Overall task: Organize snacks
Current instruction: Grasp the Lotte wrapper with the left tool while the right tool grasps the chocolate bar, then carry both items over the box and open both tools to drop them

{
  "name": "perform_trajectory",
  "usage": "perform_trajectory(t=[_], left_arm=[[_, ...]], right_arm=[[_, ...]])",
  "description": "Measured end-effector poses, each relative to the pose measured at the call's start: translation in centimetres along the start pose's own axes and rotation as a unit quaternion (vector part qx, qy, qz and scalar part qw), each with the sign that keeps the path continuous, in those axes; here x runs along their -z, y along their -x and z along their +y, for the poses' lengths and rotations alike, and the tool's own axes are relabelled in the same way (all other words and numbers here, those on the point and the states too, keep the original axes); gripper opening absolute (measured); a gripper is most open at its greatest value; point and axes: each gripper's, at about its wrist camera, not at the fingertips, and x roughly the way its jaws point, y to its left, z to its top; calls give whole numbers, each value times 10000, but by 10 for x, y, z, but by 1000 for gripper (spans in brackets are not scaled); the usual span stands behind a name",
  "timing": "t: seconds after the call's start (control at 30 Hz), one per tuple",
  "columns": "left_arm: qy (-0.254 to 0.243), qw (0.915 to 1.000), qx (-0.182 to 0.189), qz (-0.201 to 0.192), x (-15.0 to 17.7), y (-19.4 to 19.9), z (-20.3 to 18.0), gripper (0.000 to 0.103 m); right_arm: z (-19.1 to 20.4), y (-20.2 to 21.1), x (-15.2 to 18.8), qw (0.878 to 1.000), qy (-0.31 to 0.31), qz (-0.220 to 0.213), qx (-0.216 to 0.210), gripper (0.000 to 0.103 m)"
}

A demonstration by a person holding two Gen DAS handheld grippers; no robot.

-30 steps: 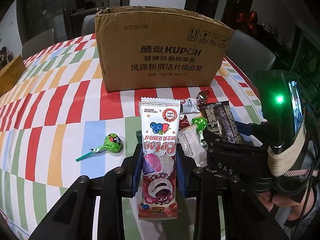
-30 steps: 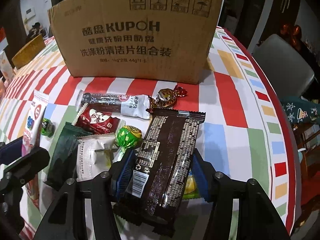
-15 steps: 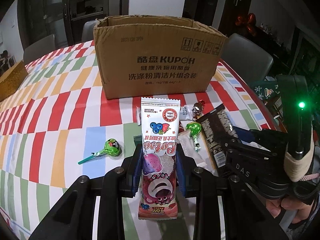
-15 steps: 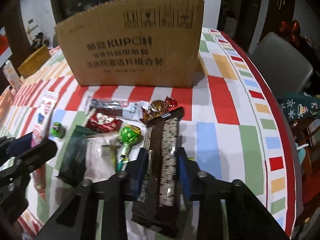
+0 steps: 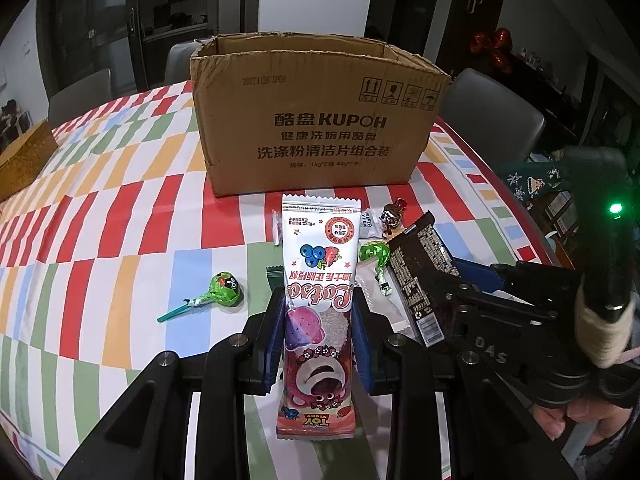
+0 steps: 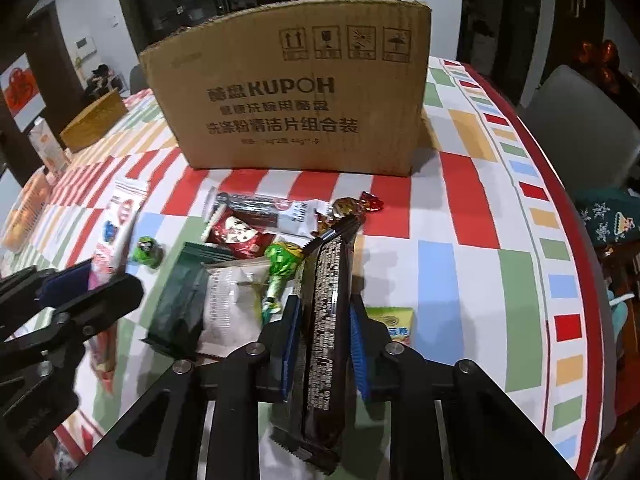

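On my far left a gold-brown box [image 5: 24, 160] sits at the desk [image 5: 120, 208] edge, well apart from everything else, and a green lollipop [image 5: 224, 288] lies alone on the striped cloth, just left of my left tool [image 5: 318, 320]. That tool is clamped on a pink ice-cream wrapper [image 5: 318, 276], the blue pads pressing both long edges so the pack stands tilted up toward the big cardboard box [image 5: 316, 120], which stands open at the top behind the snacks. To the right of it the loose pile stays on the desk: a dark green packet [image 6: 180, 300], a white sachet [image 6: 232, 300], a red wrapped sweet [image 6: 236, 236], a second green lollipop [image 6: 282, 258], a long black-and-white bar [image 6: 264, 210] and a gold-and-red foil candy [image 6: 352, 208] near the box front. My right tool [image 6: 326, 328] is closing on a dark chocolate bar [image 6: 328, 320], pads pressing its sides, the bar folded narrow between them and raised off the cloth. A yellow-green packet [image 6: 394, 322] lies just right of that tool, on the desk
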Motion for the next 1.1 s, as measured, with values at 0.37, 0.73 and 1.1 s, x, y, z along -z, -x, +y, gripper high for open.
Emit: perform_trajectory(t=[0.37,0.73,1.1], left_arm=[[-66,9999,15,-129,-4,9,-4,31],[-217,9980,-22,-592,-29,37,-12,31],[-434,9904,-179,-1301,-85,71,-18,31]], right_arm=[[0,27,-3,9992,-74,-384,-58,15],[-2,71,-21,9950,-110,-980,-183,15],[-1,104,-59,9870,-63,-1594,-211,15]])
